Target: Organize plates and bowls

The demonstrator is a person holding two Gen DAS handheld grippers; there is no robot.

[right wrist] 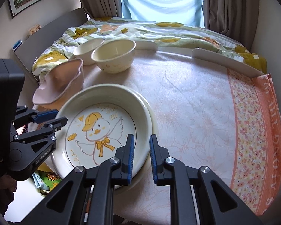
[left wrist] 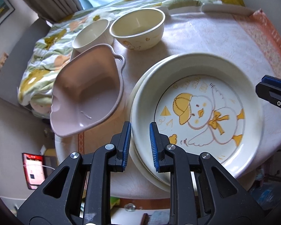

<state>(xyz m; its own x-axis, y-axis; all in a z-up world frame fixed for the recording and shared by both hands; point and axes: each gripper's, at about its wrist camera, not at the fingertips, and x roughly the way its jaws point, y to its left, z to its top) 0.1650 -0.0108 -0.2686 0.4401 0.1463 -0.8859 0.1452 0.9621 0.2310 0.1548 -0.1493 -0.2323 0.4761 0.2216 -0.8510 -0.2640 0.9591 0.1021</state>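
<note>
Two tongs: both at the duck plate, one on each side of its rim.
Left tongs: released; fingers straddle the near rim, a gap shows on either side, nothing gripped.
Right tongs: released; inner finger over the plate, outer finger over the cloth, rim between them.
Duck plate location: on a plain cream plate, at the near-left edge of the bench.
Other crockery: pink bowl tilted just beside the stack; two cream bowls further back.
Risk: a one-sided lift would tip the duck plate; it looks glazed and slippery, and the bench edge is near.
Risk: swinging left could knock the pink bowl.
View difference: only the right wrist view shows the bench's bare right half; only the left shows a red-screened phone below.
</note>
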